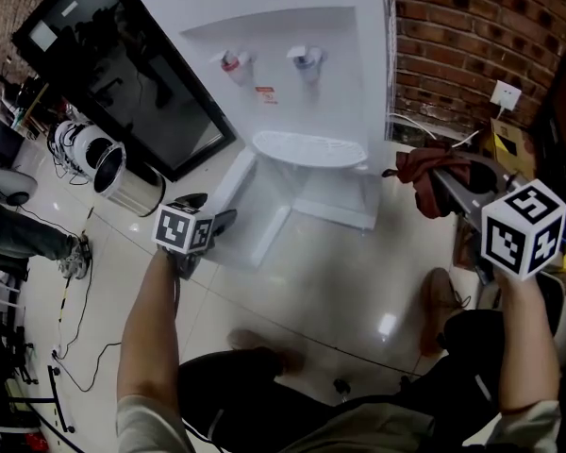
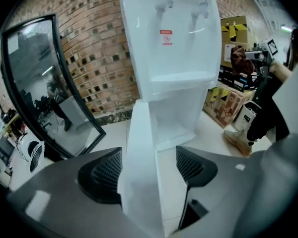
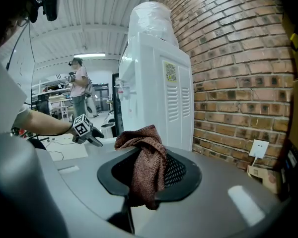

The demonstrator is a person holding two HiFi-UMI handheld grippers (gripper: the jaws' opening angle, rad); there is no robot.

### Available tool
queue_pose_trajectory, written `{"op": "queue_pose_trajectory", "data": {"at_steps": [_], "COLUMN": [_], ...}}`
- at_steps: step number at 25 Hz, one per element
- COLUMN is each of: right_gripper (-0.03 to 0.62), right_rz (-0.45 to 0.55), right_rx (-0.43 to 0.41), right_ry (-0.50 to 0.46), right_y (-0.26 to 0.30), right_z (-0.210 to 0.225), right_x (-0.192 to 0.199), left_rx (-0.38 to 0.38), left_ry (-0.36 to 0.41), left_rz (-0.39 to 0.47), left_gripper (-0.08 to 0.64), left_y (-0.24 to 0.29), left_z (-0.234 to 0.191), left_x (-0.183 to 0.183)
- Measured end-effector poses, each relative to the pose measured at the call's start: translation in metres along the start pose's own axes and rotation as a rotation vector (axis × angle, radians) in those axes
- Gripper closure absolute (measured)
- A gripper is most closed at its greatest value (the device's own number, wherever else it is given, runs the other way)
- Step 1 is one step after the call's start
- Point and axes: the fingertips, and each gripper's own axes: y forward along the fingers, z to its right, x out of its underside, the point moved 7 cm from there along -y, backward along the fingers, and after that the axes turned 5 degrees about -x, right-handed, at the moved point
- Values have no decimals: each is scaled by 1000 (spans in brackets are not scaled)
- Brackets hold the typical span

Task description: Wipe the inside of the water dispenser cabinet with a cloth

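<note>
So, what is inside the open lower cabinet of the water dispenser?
Only bare white walls show inside the cabinet; no object is visible. Its open door hides the left part from the left gripper view.

I saw a white water dispenser at centre frame, a rust-brown knitted cloth, red-brown brick wall at upper right, and black-and-white square markers on left gripper and right gripper.

Head view: red brick wall from 12 to 2 o'clock with white wall socket at 2, glossy pale tiled floor at centre, black-framed glass panel at 10, metal bin at 9; right gripper view: ceiling strip light at 10.
</note>
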Motion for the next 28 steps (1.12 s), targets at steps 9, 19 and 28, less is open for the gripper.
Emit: {"op": "queue_pose_trajectory", "data": {"at_steps": [9, 19, 28], "right_gripper": [488, 488, 486], "right_rz": [-12, -56, -65], "right_rx": [11, 63, 75], "right_ry": [-2, 58, 77], "right_y": [-14, -45, -51], "right_z": [6, 29, 34], "right_x": [10, 41, 49], "left_rx": [102, 370, 423], "left_ry": [-129, -200, -128], "left_rz": [17, 143, 181], "left_gripper": [258, 223, 230], "left_y": [-9, -12, 1], "left_z": [18, 103, 142], "left_x": [14, -15, -47]}}
